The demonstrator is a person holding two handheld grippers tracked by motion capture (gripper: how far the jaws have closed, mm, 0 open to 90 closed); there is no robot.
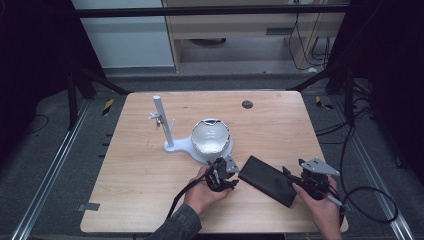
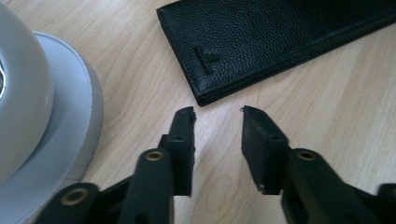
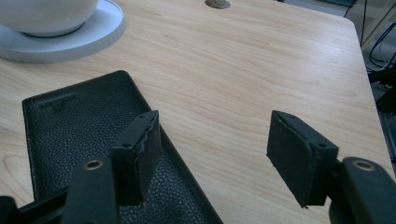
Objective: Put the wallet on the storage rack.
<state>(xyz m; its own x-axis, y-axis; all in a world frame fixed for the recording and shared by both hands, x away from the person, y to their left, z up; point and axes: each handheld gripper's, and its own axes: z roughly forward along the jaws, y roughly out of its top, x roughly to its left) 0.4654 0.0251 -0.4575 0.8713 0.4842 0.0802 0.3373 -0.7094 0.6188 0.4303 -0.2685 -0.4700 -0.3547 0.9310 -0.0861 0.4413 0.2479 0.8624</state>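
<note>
A long black leather wallet [image 1: 267,181] lies flat on the wooden table [image 1: 150,170], between my two grippers. My left gripper [image 1: 232,176] is just off the wallet's left end. In the left gripper view its jaws [image 2: 217,114] stand apart over bare wood, close to the wallet's [image 2: 261,37] near corner, with nothing between them. My right gripper [image 1: 292,177] is at the wallet's right end. In the right gripper view it [image 3: 212,121] is wide open; one jaw hangs over the wallet [image 3: 84,130], the other over the table.
A white bowl-shaped dome [image 1: 211,136] sits on a white base [image 1: 181,146] with an upright post [image 1: 162,120], just behind my left gripper. A dark round plug [image 1: 247,104] is set in the table's far side. Cables [image 1: 370,200] trail off the right edge.
</note>
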